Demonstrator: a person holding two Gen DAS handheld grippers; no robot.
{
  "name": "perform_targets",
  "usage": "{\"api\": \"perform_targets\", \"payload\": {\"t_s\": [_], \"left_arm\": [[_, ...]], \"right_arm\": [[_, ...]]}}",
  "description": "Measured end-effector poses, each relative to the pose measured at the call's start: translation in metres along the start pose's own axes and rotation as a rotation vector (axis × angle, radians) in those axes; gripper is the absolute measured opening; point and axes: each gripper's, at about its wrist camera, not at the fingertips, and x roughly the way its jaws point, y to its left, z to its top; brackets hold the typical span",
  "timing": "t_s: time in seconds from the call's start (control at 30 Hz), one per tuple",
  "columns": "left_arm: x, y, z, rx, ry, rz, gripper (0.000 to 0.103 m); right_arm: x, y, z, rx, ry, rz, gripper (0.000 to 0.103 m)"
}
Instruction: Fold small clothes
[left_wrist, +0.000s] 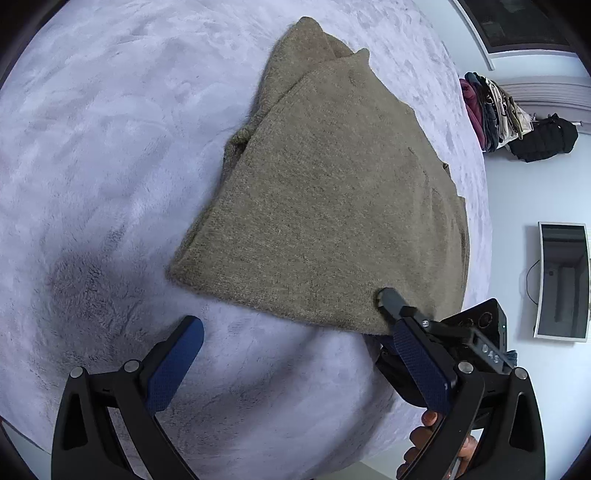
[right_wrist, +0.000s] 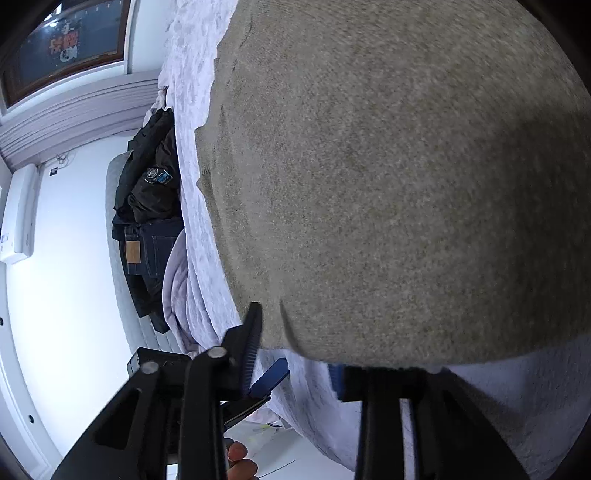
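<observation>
Lavender blanket (left_wrist: 92, 147): left gripper (left_wrist: 295, 332) tilts down, gaping, empty; right gripper (left_wrist: 380, 295) pinches sweater (left_wrist: 325, 206) corner

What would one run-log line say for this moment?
left gripper: open, over blanket | right gripper: shut on sweater edge | sweater: partly folded, on blanket

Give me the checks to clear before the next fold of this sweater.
1. Right gripper clamped on the near edge of the sweater: ok.
2. Left gripper gripping the sweater: not ok, open and empty.
3. Sweater lying smooth: not ok, far side bunched.
4. Blanket beside the sweater free for folding: ok.
5. All layers caught in the right grip: cannot tell.
</observation>
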Motion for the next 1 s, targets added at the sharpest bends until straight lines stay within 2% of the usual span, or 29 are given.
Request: {"api": "perform_targets", "payload": {"t_s": [0.17,0.37,0.5,0.57,0.73,0.8,0.83,0.93,0.97,1.0], "left_arm": [[0.011,-0.012,0.004,-0.035,-0.004,-0.088,0.103],[0.027,-0.028,0.024,-0.040,-0.053,-0.087,0.103],[0.033,-0.042,0.043,-0.009,-0.111,-0.043,0.103],[0.036,-0.050,0.050,0.026,-0.139,0.009,0.103],[0.046,-0.060,0.054,0.137,-0.150,0.164,0.103],[0.046,-0.065,0.050,0.195,-0.164,0.223,0.097],[0.046,-0.067,0.048,0.226,-0.169,0.259,0.091],[0.046,-0.071,0.043,0.310,-0.182,0.361,0.067],[0.045,-0.072,0.042,0.335,-0.190,0.376,0.056],[0.043,-0.075,0.040,0.369,-0.204,0.399,0.049]], "right_arm": [[-0.005,0.006,0.000,-0.006,-0.007,0.089,0.012],[-0.006,0.019,0.001,-0.088,0.017,0.034,0.012],[-0.003,0.024,-0.004,-0.158,0.036,-0.018,0.012],[-0.002,0.025,-0.006,-0.169,0.046,-0.023,0.012],[-0.005,0.023,-0.008,-0.182,0.073,-0.046,0.012],[-0.011,0.025,-0.010,-0.206,0.097,-0.075,0.013],[-0.016,0.028,-0.012,-0.233,0.113,-0.106,0.014],[-0.039,0.040,-0.014,-0.330,0.122,-0.200,0.014],[-0.049,0.044,-0.013,-0.361,0.114,-0.222,0.014],[-0.058,0.049,-0.011,-0.392,0.101,-0.246,0.014]]}}
